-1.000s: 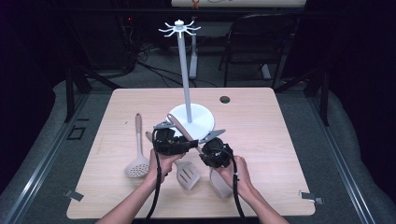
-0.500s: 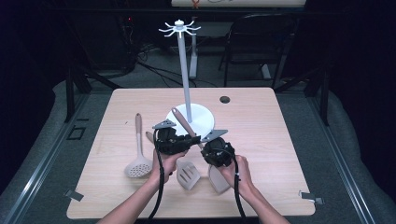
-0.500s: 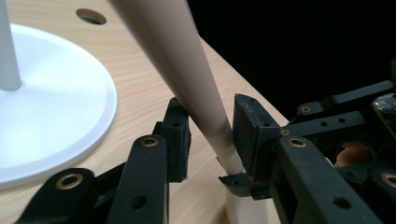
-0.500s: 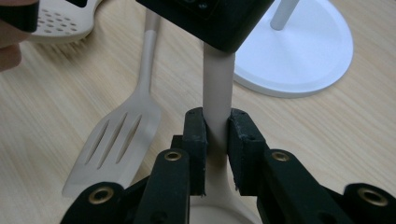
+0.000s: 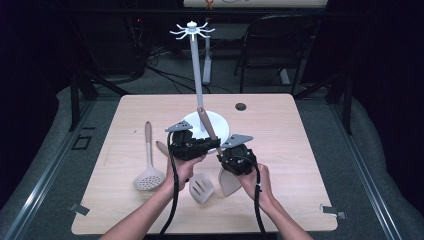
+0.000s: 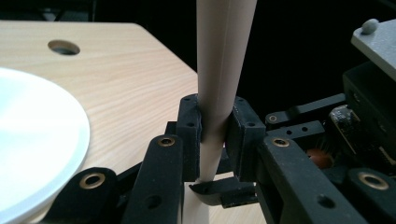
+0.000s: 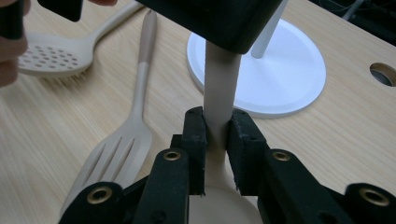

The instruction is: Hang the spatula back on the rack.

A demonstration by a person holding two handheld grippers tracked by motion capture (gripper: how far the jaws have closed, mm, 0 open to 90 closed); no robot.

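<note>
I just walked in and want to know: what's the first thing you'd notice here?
Both grippers clamp one beige spoon at the table's near middle: the left gripper pinches its handle, the right gripper its neck. Behind them rises a tall white hook stand, and a slotted turner lies beside the hands.

**Black two-jaw grippers, bare forearms**

The left gripper (image 5: 212, 145) and the right gripper (image 5: 220, 158) are matte black, built of jointed links pinned with brass-ringed rivets. Their fingers (image 6: 189, 126) are blocky pads dotted with small screw holes. Each carries a grey three-cornered plate on top and trails a black cable. The person's forearms are bare, with no sleeves.
</note>
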